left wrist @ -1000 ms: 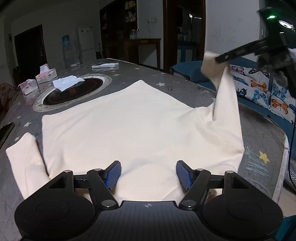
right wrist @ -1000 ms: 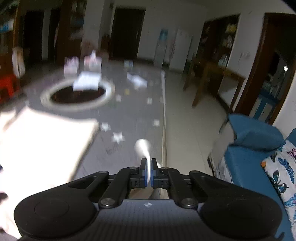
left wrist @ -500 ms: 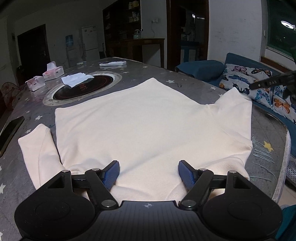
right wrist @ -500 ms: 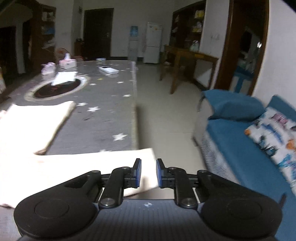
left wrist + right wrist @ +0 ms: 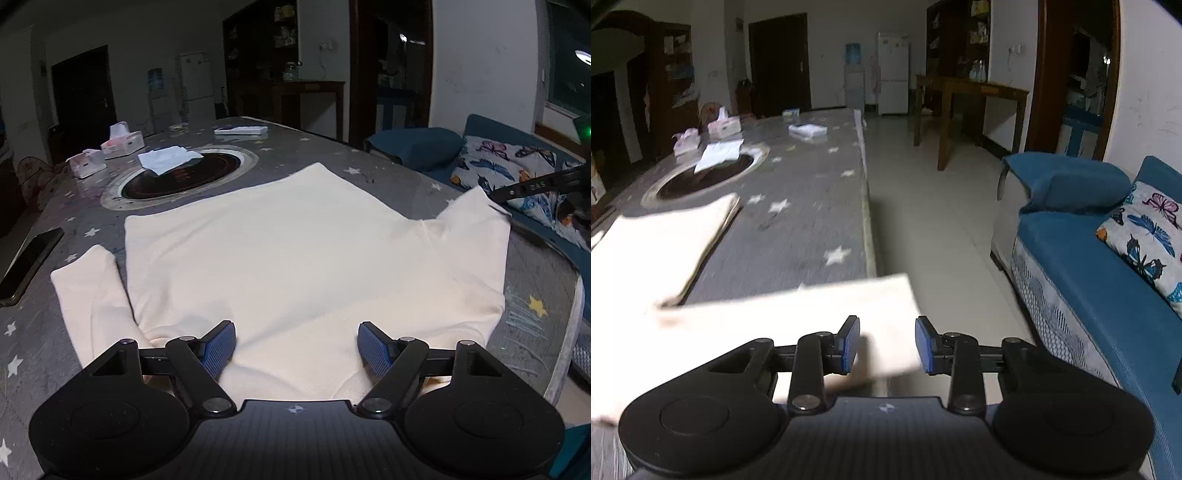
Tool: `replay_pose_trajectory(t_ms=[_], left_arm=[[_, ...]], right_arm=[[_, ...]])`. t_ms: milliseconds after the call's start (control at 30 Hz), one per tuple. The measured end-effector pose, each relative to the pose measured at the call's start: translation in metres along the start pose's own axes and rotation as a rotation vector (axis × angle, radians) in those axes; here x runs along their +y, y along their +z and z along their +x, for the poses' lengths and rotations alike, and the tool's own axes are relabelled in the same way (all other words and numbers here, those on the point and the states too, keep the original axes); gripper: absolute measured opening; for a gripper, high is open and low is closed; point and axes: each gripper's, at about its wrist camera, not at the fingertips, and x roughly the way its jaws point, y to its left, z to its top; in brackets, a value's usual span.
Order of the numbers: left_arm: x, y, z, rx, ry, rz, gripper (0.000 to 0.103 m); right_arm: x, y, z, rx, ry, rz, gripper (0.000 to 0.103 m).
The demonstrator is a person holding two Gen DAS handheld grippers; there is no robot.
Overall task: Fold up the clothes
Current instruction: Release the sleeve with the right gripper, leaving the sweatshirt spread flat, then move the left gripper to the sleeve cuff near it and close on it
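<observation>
Since a second ago my right tool (image 5: pixel 887 345) has let the right sleeve (image 5: pixel 812 314) drop flat and its jaws now stand spread just over the cuff. My left tool (image 5: pixel 296 345) is spread too, holding nothing, low over the near edge of the shirt (image 5: pixel 288 258). That shirt lies smoothed out on the surface (image 5: pixel 406 184), its left sleeve (image 5: pixel 88 291) angled out flat as well. By my reckoning only the laying-out is done; every fold is still ahead of me.
</observation>
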Motion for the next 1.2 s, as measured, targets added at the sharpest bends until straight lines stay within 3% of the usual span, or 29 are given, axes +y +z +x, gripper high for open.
replay_pose_trajectory(t_ms=[367,500,700,1000,1200], left_arm=[[0.003,-0.007,-0.014,-0.001,0.03,-0.053,0.076],[0.007,-0.007,-0.02,-0.015,0.046,-0.08,0.076],[0.015,-0.012,-0.028,-0.04,0.065,-0.141,0.076],[0.024,-0.018,-0.046,-0.081,0.09,-0.193,0.077],[0.043,-0.022,-0.051,-0.084,0.161,-0.239,0.077]], right_arm=[[0.007,0.022,0.046,0.027,0.035,-0.019,0.032],[0.008,0.023,0.037,0.009,0.021,-0.034,0.033],[0.026,0.012,0.023,0.015,0.097,-0.074,0.04],[0.047,0.003,0.007,0.004,0.128,-0.103,0.049],[0.055,-0.006,0.003,0.017,0.144,-0.106,0.055]])
